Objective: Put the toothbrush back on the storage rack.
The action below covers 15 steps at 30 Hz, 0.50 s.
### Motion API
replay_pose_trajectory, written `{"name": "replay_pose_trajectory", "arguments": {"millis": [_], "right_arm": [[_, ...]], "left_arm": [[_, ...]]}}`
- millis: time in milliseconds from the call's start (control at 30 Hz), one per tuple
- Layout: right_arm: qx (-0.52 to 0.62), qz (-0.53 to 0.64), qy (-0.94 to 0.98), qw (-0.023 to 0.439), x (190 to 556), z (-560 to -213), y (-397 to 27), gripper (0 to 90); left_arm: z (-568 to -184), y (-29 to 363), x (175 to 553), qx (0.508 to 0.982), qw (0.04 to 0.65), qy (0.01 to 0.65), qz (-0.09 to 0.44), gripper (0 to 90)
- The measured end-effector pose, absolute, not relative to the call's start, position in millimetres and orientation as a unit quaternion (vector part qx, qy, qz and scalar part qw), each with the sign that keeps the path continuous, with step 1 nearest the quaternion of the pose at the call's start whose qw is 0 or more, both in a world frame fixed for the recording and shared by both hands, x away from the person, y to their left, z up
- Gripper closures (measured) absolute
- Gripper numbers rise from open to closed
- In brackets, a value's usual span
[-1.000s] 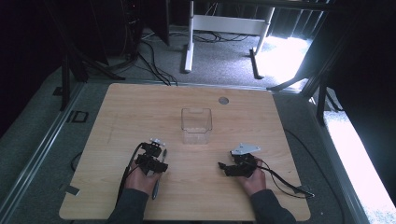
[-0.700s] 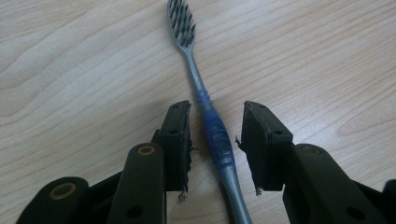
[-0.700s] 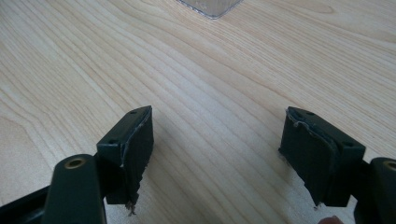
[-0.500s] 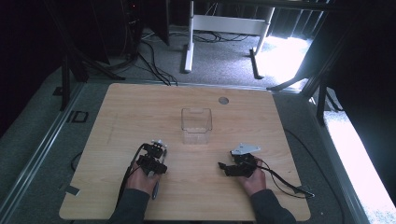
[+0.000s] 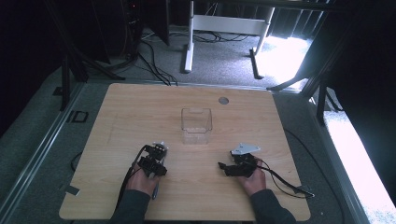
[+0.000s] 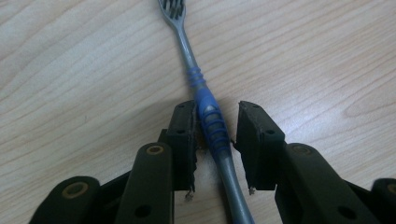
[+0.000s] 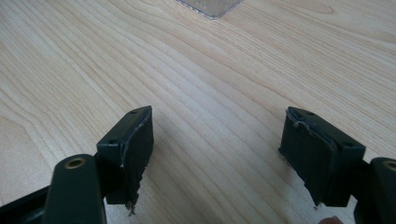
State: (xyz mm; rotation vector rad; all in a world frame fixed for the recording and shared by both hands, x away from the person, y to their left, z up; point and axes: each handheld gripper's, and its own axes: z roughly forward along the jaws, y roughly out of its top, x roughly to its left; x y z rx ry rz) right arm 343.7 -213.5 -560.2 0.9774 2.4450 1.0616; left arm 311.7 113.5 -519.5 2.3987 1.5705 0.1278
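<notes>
At the left of the pale wooden tabletop point(image 5: 121, 107), high view: the left gripper point(image 5: 158, 150) sits low over the board, held from below by the person's left hand point(image 5: 142, 181). In the left gripper view its black jaws straddle a grey plastic toothbrush with a blue ribbed grip point(image 6: 211, 122), which lies flat on the wood, bristle head pointing away from the camera. The jaws have just been closing; one pad touches the blue grip, the other stands just clear of it, so not yet a pinch. Centre of the table, farther back: a clear square plastic container point(image 5: 196, 125), upright, well apart from both tools. At the right: the right gripper point(image 5: 226, 166), in the right hand point(image 5: 252, 179), with its jaws spread wide over bare wood. The right gripper view has a corner of the clear container at its top edge.
</notes>
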Motion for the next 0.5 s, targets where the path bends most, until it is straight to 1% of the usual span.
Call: {"name": "replay_pose_trajectory", "arguments": {"millis": [400,500], "right_arm": [[0.339,0.369,0.852,0.151,344.0,-560.2,-213.5,25.0],[0.339,0.369,0.852,0.151,344.0,-560.2,-213.4,25.0]], "left_arm": [[-520.5,113.3,313.5,0.832,0.121,0.540,0.040,71.0],[-520.3,114.1,314.2,0.833,0.117,0.540,0.040,73.2]]}}
